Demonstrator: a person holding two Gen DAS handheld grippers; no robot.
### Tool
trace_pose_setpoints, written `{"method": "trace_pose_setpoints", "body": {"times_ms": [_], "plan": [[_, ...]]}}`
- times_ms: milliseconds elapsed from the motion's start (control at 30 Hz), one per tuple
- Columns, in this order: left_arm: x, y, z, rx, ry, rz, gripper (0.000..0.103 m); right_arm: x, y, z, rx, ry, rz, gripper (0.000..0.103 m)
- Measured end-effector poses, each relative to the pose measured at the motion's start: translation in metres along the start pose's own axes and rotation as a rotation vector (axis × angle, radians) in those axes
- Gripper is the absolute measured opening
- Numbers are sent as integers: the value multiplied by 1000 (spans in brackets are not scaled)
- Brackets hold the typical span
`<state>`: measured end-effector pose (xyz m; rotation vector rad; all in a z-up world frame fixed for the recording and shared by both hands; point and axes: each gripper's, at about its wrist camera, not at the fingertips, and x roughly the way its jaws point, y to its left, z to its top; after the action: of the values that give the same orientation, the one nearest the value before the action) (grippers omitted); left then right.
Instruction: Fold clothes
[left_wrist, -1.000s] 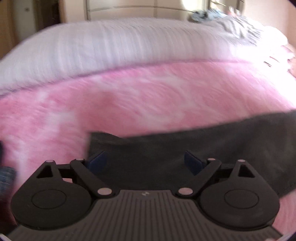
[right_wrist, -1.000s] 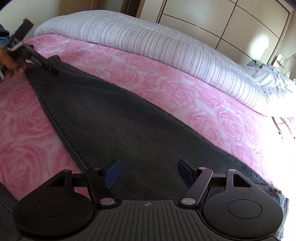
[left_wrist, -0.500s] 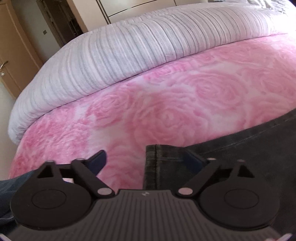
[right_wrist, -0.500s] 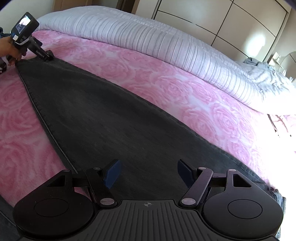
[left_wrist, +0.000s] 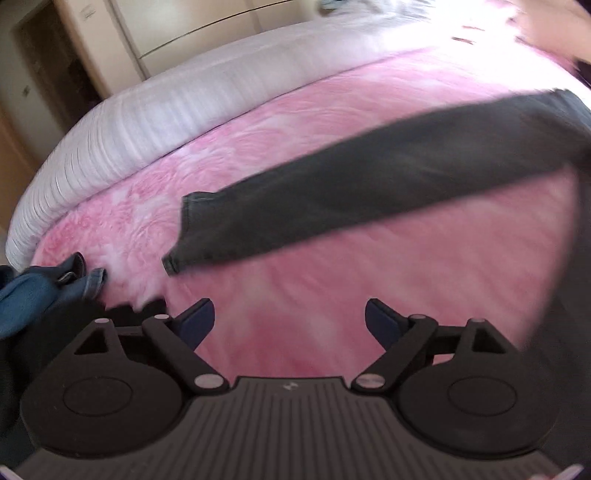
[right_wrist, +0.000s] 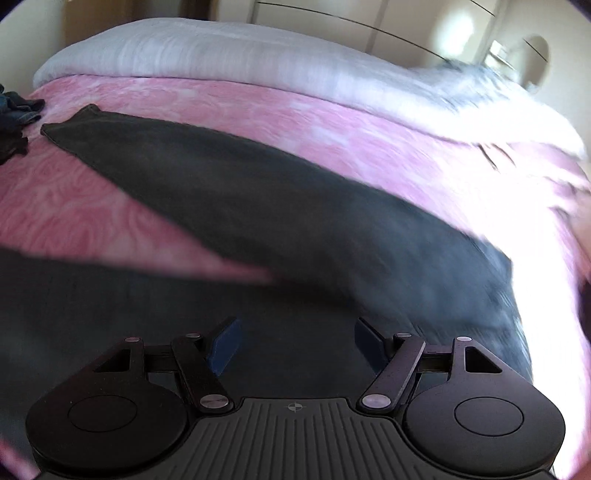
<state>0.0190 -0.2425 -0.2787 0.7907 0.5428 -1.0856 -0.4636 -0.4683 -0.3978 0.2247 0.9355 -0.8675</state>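
Observation:
Dark grey jeans (left_wrist: 369, 192) lie spread on the pink rose-patterned bedspread (left_wrist: 295, 288), one leg stretching left to its hem (left_wrist: 177, 236). My left gripper (left_wrist: 290, 319) is open over bare bedspread, short of that leg, with nothing between its fingers. In the right wrist view the same jeans (right_wrist: 258, 206) run from the far left hem to a wide dark part under my right gripper (right_wrist: 295, 341), which is open above the fabric. A second leg (right_wrist: 92, 280) runs off to the left. Both views are motion-blurred.
A grey striped duvet (left_wrist: 184, 99) is rolled along the far side of the bed. A pile of blue denim and dark clothes (left_wrist: 44, 291) sits at the left bed edge, also seen as a pile (right_wrist: 14, 118) in the right wrist view. Wardrobe doors (right_wrist: 351, 22) stand behind.
My left gripper has let go of the leg hem and pulled back; the leg now lies flat. The right gripper has drawn back toward the wider part of the jeans.

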Motion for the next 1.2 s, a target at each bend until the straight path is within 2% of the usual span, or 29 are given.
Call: {"method": "trace_pose_setpoints", "body": {"times_ms": [100, 267, 400, 500, 600, 767, 900, 1067, 1167, 1200], "plan": [[-53, -31, -25, 57, -24, 28, 87, -32, -26, -37, -19, 12, -42, 72], [-124, -72, -76, 159, -98, 112, 87, -73, -45, -94, -160, -24, -113, 72], [-161, -101, -127, 246, -114, 180, 89, -88, -48, -129, -240, -51, -128, 72], [-176, -118, -163, 330, -88, 209, 89, -91, -41, -145, -278, -83, -132, 72], [-182, -135, -193, 423, -66, 225, 89, -91, -31, -151, -299, -120, -128, 72], [-168, -155, -217, 592, -53, 289, 85, -84, -13, -150, -338, -150, -105, 72], [-144, -165, -219, 708, -52, 320, 81, -77, 0, -147, -368, -166, -90, 72], [-117, -174, -222, 844, -63, 367, 78, -76, 13, -156, -458, -213, -120, 72], [-114, -169, -212, 779, -71, 367, 48, -76, 17, -168, -537, -230, -129, 72], [-114, -166, -208, 739, -72, 359, 43, -76, 21, -171, -557, -240, -120, 72]]}}
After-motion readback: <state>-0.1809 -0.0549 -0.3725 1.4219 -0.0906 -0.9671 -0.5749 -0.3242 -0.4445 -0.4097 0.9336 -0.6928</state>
